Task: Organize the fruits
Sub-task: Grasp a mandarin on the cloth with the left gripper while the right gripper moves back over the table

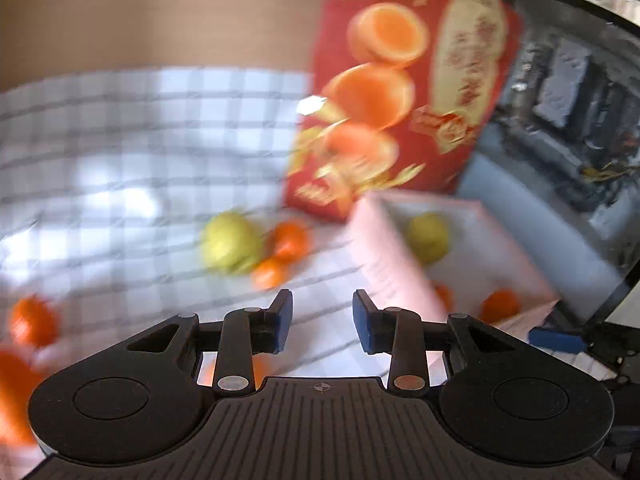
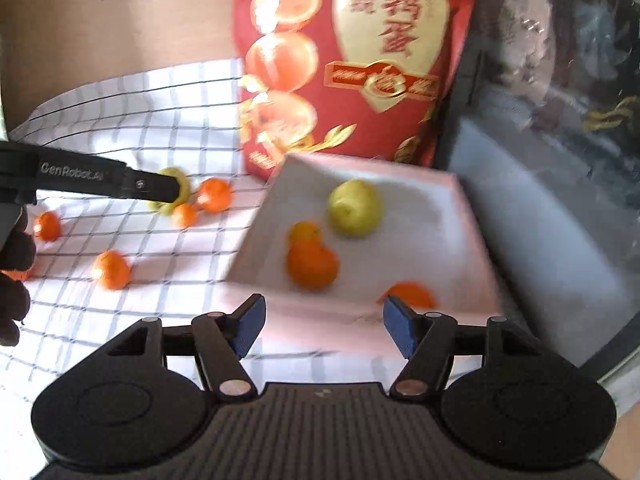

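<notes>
Table (image 2: 52,60): brown top, a checked cloth (image 2: 168,112) spread over most of it to give the loose fruit a bed.

Red box (image 2: 360,60): printed with oranges, upright at the cloth's far edge, just behind the tray; likely the fruit's packaging.

Tray (image 2: 420,200): white, shallow, at the cloth's right edge, evidently the collecting place. Holds one green fruit (image 2: 354,208) toward its far side, an orange (image 2: 312,264) mid-tray with a smaller one touching its far side, and another orange (image 2: 412,294) at the near rim.

Left gripper (image 1: 322,320): jaws narrow, nothing between them, aimed down at the cloth left of the tray. The right view shows its black body reaching across a second green fruit (image 1: 230,242), probably the next pick.

Right gripper (image 2: 324,330): jaws fairly wide and empty, above the tray's near rim, with the rim orange just beyond the right pad. That suits a release into the tray, though I cannot confirm one.

Loose fruit: two oranges (image 1: 288,240) touch the second green fruit mid-cloth; several more oranges (image 2: 110,270) lie well apart toward the cloth's left edge, not yet sorted.

Gloved hand (image 2: 14,280): dark, at the left edge of the right view, carrying the left gripper.
</notes>
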### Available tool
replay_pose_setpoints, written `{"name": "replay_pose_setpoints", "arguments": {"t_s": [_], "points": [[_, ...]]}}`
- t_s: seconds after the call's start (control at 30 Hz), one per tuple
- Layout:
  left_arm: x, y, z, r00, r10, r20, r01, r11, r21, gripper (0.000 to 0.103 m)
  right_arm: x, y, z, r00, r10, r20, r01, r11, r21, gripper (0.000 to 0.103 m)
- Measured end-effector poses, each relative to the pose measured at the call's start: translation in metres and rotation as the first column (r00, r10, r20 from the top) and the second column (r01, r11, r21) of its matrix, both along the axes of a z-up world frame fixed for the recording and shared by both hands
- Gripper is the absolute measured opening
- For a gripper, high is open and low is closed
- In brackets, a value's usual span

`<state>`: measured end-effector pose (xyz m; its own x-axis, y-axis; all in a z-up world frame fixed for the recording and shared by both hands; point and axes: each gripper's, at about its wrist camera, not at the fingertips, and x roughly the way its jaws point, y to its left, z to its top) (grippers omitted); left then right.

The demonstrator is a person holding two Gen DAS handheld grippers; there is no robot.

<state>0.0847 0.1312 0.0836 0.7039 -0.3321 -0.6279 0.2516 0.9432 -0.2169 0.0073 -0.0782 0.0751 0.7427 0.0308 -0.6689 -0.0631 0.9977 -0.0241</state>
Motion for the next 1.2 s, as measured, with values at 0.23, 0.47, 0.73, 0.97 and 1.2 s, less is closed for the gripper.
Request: {"name": "replay_pose_setpoints", "arguments": {"t_s": [0.23, 0.47, 0.73, 0.97, 1.2], "points": [[-0.038, 0.05, -0.02, 0.998, 0.048, -0.033, -0.045, 0.995, 0.086, 0.037, 0.005, 0.059, -0.038, 0.998, 0.028, -0.059, -0.026, 0.999, 0.04, 0.074], [-0.061, 0.091, -0.02, 0.991, 0.127, -0.031, -0.124, 0.989, 0.079, 0.037, 0.013, 0.113, -0.035, 0.99, 0.132, -0.037, -0.131, 0.991, 0.039, 0.074], [-0.046, 0.148, 0.015, 0.975, 0.212, 0.064, -0.217, 0.974, 0.073, 0.037, 0.028, 0.158, -0.023, 0.98, 0.197, -0.027, -0.197, 0.98, 0.015, 0.074], [0.043, 0.179, 0.004, 0.971, 0.167, -0.168, -0.137, 0.974, 0.178, 0.037, 0.003, 0.16, -0.026, 0.981, 0.191, -0.047, -0.19, 0.982, 0.007, 0.074], [0.071, 0.17, -0.023, 0.963, 0.112, -0.244, -0.06, 0.976, 0.209, 0.047, -0.016, 0.143, -0.035, 0.99, 0.12, -0.079, -0.119, 0.993, 0.01, 0.074]]}}
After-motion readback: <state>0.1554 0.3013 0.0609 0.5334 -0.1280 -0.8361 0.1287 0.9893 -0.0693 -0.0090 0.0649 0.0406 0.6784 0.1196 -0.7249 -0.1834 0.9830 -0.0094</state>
